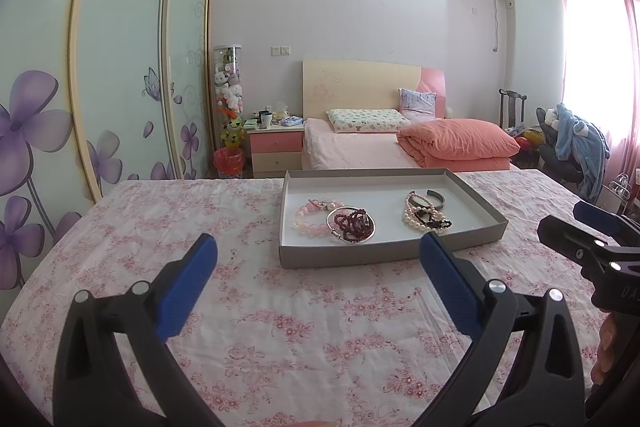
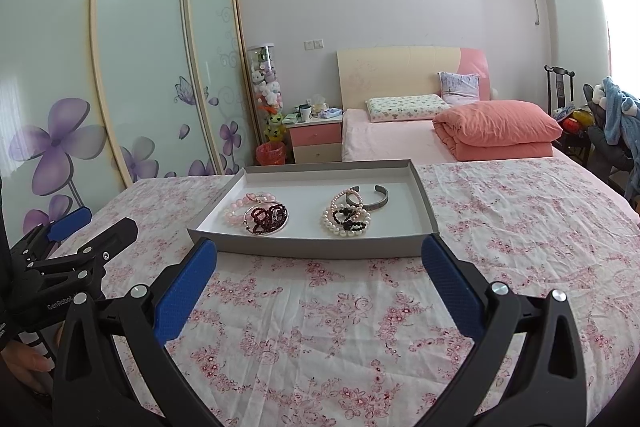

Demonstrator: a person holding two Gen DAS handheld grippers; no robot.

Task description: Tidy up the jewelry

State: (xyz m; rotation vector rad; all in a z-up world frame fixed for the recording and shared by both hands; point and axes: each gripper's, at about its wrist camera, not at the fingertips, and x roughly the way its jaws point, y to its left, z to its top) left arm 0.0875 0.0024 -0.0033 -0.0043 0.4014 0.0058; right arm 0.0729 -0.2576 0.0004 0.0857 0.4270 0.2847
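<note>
Both claws, left claw [image 1: 318, 261] and right claw [image 2: 319, 265], hang wide and empty above the floral bed [image 1: 200, 227]. The tray [image 2: 304, 250] holds 2 tangled bracelet heaps mid-bed; best to pinch 1 loose strand, lifting slowly.

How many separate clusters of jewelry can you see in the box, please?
2: a pink-and-red bead cluster toward the left of the grey box, and a pearl-and-cuff cluster toward its right. Overlapping pieces may hide others.
</note>
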